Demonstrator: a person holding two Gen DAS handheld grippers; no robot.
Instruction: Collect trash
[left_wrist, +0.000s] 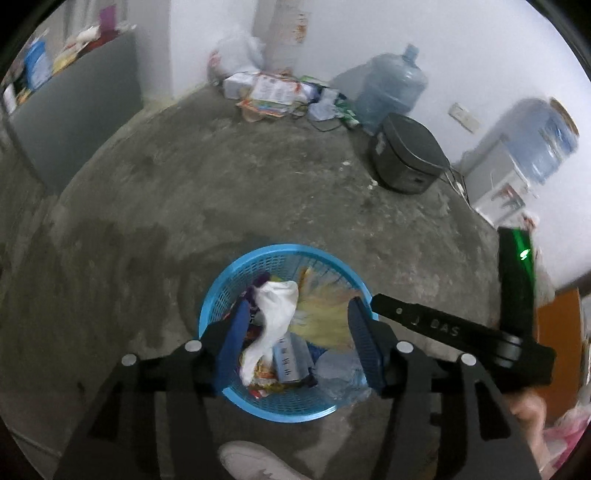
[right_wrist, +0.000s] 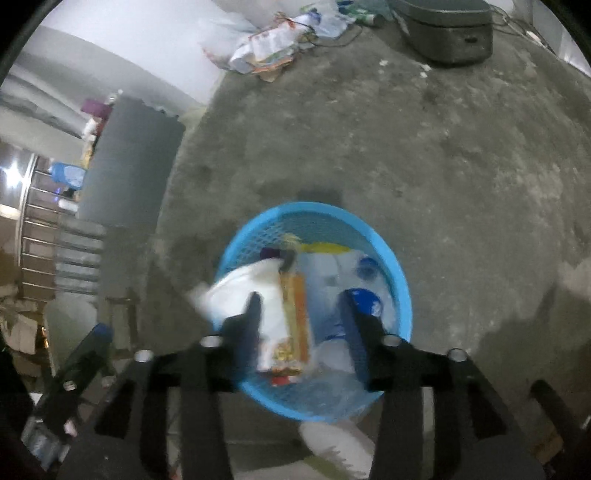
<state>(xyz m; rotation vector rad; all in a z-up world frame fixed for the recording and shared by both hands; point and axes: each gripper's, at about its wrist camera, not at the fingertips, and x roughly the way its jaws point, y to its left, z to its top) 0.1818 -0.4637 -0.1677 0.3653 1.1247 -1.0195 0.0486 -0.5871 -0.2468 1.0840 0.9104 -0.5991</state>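
Note:
A blue mesh basket (left_wrist: 258, 254) stands on the concrete floor, holding wrappers, plastic bags and bottles. In the left wrist view my left gripper (left_wrist: 300, 334) is open right above it. A white crumpled bag (left_wrist: 275, 314) hangs loose between its blue pads (left_wrist: 364, 341), over the basket. The right wrist view has the same basket (right_wrist: 391, 266) under my right gripper (right_wrist: 303, 314), also open. A white and orange wrapper (right_wrist: 291, 317), blurred, lies between its fingers and is not pinched. The right tool's black housing (left_wrist: 513, 295) shows at the right edge.
A person's white shoe (left_wrist: 251, 461) stands just before the basket. A black appliance (left_wrist: 410, 155) with cables, water jugs (left_wrist: 391, 88) and a dispenser (left_wrist: 517, 166) line the far wall. Papers and bags (left_wrist: 273, 92) lie piled in the corner. A grey cabinet (left_wrist: 74, 122) is left.

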